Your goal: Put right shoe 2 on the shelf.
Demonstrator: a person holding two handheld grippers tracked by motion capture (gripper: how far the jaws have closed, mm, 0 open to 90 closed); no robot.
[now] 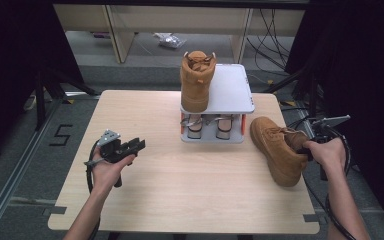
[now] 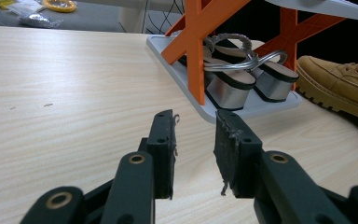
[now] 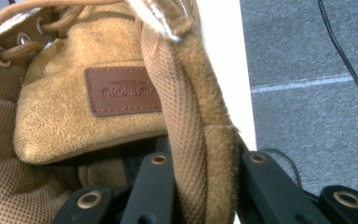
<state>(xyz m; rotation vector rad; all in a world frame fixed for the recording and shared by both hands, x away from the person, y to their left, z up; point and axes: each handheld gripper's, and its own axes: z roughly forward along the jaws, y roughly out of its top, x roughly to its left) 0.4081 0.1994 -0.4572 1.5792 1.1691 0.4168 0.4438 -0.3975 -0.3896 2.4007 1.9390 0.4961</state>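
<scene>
A tan boot (image 1: 275,147) lies tilted on the table's right side, near the edge. My right gripper (image 1: 306,146) is shut on the back of its collar, and in the right gripper view the jaws (image 3: 205,149) clamp the collar's padded edge and webbing loop (image 3: 186,116) from both sides. A matching boot (image 1: 196,80) stands on the top shelf of a small grey rack (image 1: 232,90). My left gripper (image 1: 130,147) hovers over the table's left half, open with nothing between its fingers (image 2: 193,135).
Silver wedge sandals (image 2: 237,79) sit on the rack's lower tray (image 2: 177,70) between orange legs (image 2: 196,37). The wooden table (image 1: 180,190) ends just right of the lying boot (image 2: 340,81). Cables lie on the floor (image 3: 317,84) to the right.
</scene>
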